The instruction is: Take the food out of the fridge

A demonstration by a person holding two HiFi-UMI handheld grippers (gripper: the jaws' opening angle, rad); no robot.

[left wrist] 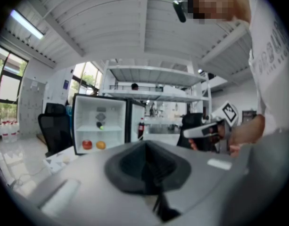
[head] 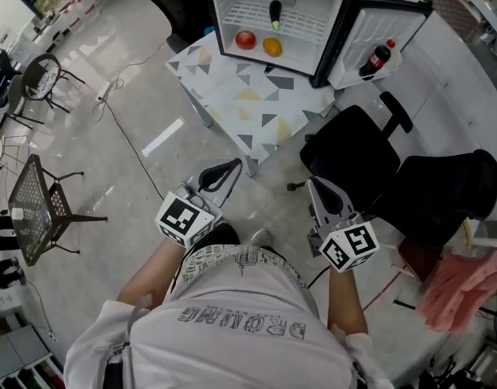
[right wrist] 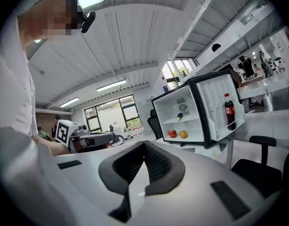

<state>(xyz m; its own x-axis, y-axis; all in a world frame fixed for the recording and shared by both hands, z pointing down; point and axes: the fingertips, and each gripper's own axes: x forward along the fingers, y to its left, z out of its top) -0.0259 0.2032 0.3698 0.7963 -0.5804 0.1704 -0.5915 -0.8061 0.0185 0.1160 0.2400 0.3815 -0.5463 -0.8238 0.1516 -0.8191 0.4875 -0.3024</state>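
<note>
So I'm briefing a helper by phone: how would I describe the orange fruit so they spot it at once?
Find the small white fridge with its door open, standing on the triangle-patterned table. On its floor, under the wire shelf, two round fruits lie side by side. Yours is the orange one, right of the red one in the head view.

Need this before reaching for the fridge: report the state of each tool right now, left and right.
Left tool: closed, holding nothing.
Right tool: closed, holding nothing.
</note>
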